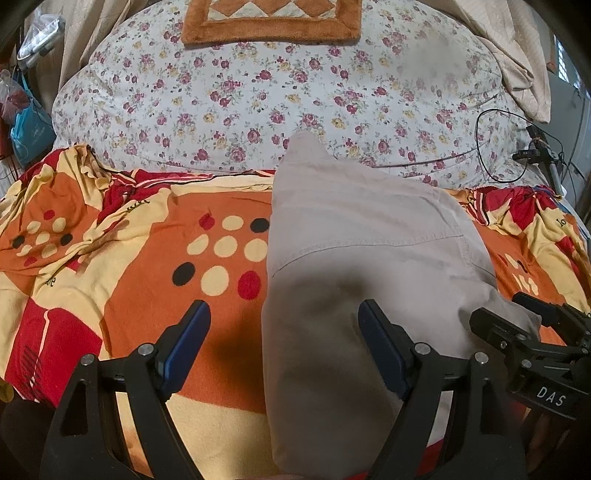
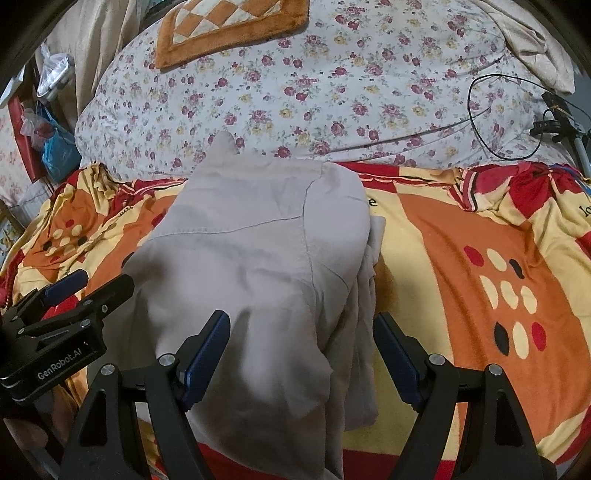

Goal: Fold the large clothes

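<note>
A beige garment [image 1: 369, 240] lies folded in a long stack on the orange, red and yellow blanket [image 1: 147, 295], its far tip reaching the floral quilt. My left gripper [image 1: 284, 310] hovers open over its near end, and the garment's left edge runs between the blue pads. My right gripper [image 2: 302, 319] is open too, above the garment [image 2: 258, 251] where its layered right edge shows. Neither pair of pads presses the cloth. Each gripper shows in the other's view, the right gripper [image 1: 502, 308] at the right and the left gripper [image 2: 107, 278] at the left.
A floral quilt [image 1: 295, 92] bulges behind the blanket with an orange checked mat [image 1: 273, 22] on top. A black cable [image 1: 502, 147] loops at the right beside a small stand [image 1: 543, 147]. Plastic bags [image 1: 26, 122] hang at the far left.
</note>
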{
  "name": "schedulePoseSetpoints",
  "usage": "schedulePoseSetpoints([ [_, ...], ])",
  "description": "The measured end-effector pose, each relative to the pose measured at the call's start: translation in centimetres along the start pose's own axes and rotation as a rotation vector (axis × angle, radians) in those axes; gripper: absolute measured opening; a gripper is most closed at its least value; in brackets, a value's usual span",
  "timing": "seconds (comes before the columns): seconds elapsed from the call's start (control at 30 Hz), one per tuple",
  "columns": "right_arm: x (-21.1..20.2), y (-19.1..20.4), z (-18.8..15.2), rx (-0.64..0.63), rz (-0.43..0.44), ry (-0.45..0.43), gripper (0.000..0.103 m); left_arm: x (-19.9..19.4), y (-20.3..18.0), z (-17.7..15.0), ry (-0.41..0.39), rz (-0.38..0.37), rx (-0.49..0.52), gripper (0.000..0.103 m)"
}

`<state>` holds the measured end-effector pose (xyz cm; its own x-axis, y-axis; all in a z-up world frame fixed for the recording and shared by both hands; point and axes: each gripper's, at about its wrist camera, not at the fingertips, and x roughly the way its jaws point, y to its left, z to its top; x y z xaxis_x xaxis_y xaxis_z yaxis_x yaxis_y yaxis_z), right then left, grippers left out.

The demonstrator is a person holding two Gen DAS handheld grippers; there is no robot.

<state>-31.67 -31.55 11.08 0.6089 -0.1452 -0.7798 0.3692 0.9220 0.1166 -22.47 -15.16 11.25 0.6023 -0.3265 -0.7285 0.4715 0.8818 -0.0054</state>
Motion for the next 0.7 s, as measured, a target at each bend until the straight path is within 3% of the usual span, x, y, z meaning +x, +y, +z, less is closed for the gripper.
schedulePoseSetpoints([
  [0.7,0.26,0.35,0.05,-0.016,0.019,0.000,0.081,0.73,0.43,0.05,0.006,-0.028,0.012,0.082],
])
